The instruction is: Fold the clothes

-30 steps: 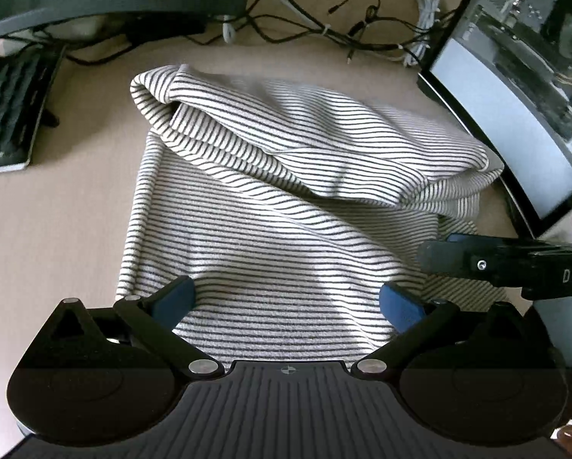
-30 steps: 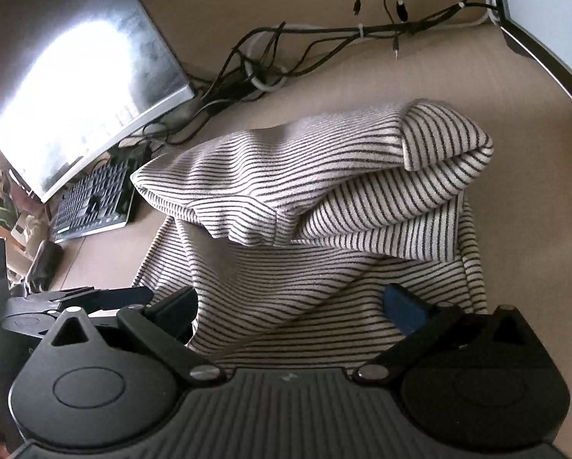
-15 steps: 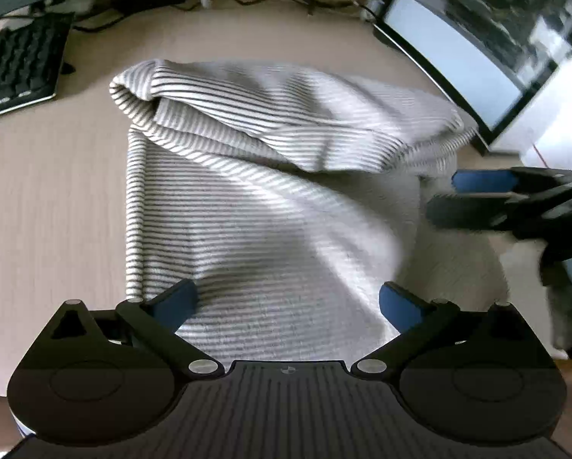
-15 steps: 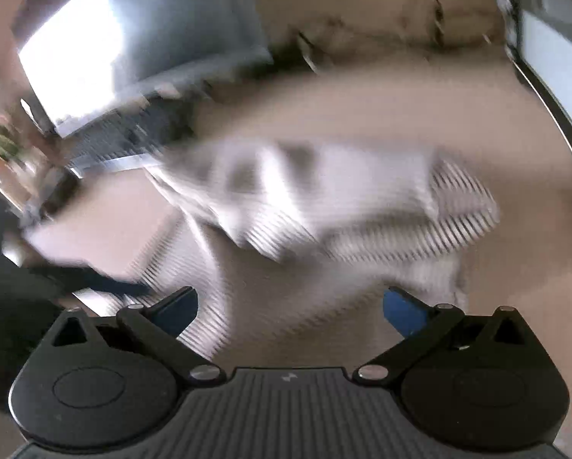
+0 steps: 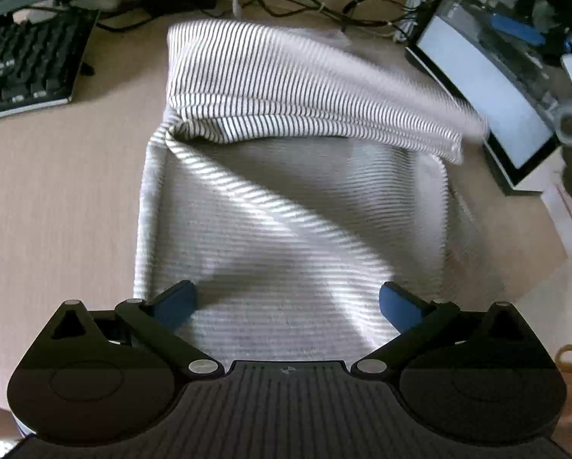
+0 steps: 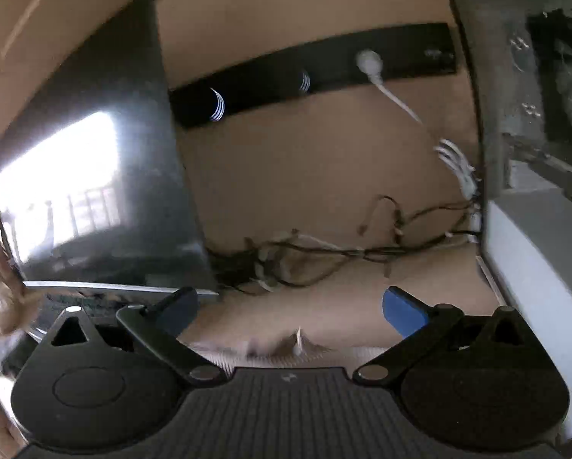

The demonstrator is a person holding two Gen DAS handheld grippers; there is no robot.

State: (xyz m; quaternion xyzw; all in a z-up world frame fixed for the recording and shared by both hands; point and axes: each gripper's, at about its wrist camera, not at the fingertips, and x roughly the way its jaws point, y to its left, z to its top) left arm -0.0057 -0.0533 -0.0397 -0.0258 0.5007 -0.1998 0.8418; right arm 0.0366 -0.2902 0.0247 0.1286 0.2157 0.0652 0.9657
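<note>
Left claw [image 5: 286,302] spread wide, holding nothing, poised over the near hem of the shirt [image 5: 286,229], likely lining up a grab. Shirt flat on the tabletop [image 5: 56,210], far part doubled back toward the claw, so partly folded. Beyond: keyboard [image 5: 22,69], cables [image 5: 324,4], monitor [image 5: 488,88]. Right claw [image 6: 290,306] likewise agape, empty, aimed at cables, away from the shirt.
</note>
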